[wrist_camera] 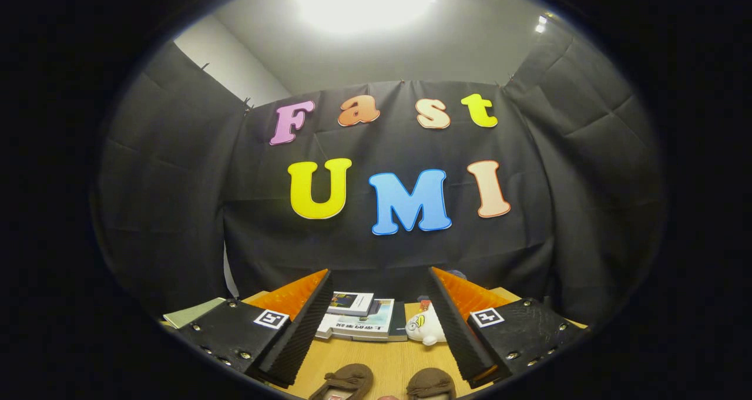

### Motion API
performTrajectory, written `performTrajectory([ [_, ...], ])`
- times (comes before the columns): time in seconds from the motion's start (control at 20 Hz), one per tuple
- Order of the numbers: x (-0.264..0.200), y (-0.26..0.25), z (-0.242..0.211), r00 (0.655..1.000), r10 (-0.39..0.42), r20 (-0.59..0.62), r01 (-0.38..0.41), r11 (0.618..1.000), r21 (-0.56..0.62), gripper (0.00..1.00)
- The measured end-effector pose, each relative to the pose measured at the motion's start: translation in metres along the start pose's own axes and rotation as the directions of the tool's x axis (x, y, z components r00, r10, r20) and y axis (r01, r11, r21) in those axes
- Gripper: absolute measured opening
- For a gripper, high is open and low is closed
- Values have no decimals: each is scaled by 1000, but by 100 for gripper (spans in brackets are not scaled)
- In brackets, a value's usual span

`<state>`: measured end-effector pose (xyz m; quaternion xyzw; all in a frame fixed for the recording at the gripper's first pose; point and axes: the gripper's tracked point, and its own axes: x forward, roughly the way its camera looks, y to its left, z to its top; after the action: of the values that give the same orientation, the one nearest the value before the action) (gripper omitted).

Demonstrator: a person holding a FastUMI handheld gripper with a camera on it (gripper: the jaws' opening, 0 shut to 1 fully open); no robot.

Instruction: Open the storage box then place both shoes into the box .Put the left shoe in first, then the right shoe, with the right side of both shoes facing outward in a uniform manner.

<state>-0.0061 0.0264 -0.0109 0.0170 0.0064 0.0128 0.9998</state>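
Note:
Two brown shoes lie on the wooden table [382,362], close below my fingers: one shoe [348,381] toward the left finger, the other shoe [432,383] toward the right finger. Only their upper parts show. My gripper [379,279] is held high and level, open wide, with nothing between its fingers. The left finger [305,320] and the right finger [455,320] frame the far end of the table. I see no storage box here.
A stack of books [359,318] lies at the back of the table, beyond the fingers. A small white plush toy [424,325] sits beside it, near the right finger. A greenish book [194,312] lies left of the left finger.

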Motion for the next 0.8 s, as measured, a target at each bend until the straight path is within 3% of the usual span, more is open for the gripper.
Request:
performTrajectory([
  [0.35, -6, 38, -36, 997, 30, -73, -23, 995, 94, 97],
  [0.8, -21, 115, -99, 946, 213, -243, -119, 929, 349, 97],
])
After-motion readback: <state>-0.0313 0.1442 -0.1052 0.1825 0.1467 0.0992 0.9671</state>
